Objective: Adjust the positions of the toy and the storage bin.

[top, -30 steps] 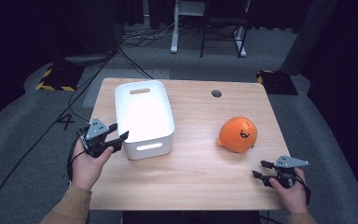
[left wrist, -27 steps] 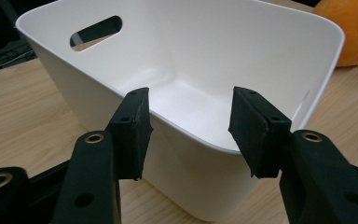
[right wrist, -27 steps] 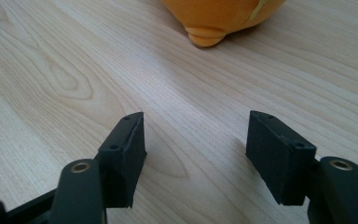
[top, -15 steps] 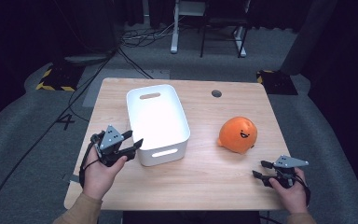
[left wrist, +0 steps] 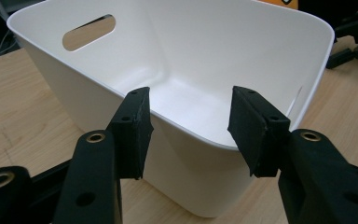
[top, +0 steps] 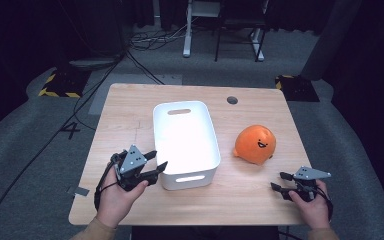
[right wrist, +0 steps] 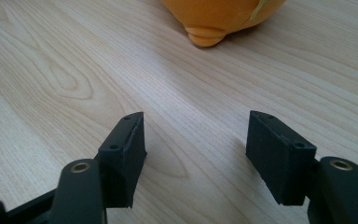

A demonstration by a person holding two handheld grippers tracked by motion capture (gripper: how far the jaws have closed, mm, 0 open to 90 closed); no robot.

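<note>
White bin (top: 186, 142) has slid right, gripped by left tongs (top: 156, 161).

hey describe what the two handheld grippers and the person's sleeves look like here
Both are black two-jaw tools. The left gripper and the right gripper each carry a grey three-cornered plate on top, and a black cable loops beside each hand. In the gripper views the jaws end in blocky black pads with a ribbed inner face, and brass-coloured rings sit in the arms behind them. Tan sleeve cuffs show at the wrists.
</note>
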